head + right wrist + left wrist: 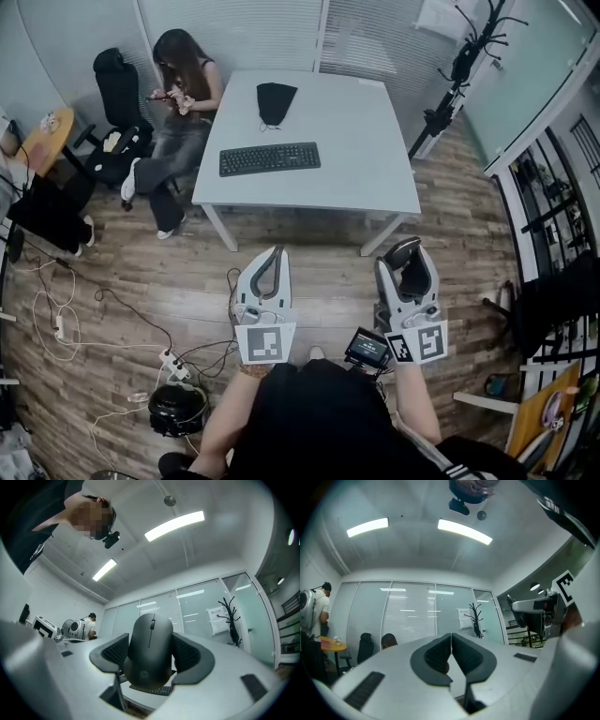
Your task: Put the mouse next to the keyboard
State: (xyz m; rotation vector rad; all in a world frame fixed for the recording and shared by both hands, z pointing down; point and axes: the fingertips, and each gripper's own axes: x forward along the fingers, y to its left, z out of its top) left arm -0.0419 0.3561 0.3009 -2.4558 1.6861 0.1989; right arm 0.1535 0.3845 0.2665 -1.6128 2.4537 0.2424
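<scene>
R tongs (151, 641) spread wide, clamped on the black mouse (149, 656) — L tongs (451, 644) pressed together w/ nothing between.

- The desk (375, 159) is bare across its whole right half, beside the keyboard (269, 158), and along a strip at its near edge.
- A black bag (276, 101) takes the far middle, behind the keyboard and apart from it.
- A seated person (183, 103) and an office chair (117, 89) crowd the desk's left side.
- A coat stand (459, 70) stands off the far right corner.
- The wood floor (319, 272) lies open between the desk and the left claw (272, 258) and the right claw (408, 253), whose jaws the mouse (150, 648) fills.
- Cables (112, 309) and a power strip (172, 364) lie left of the left claw.
</scene>
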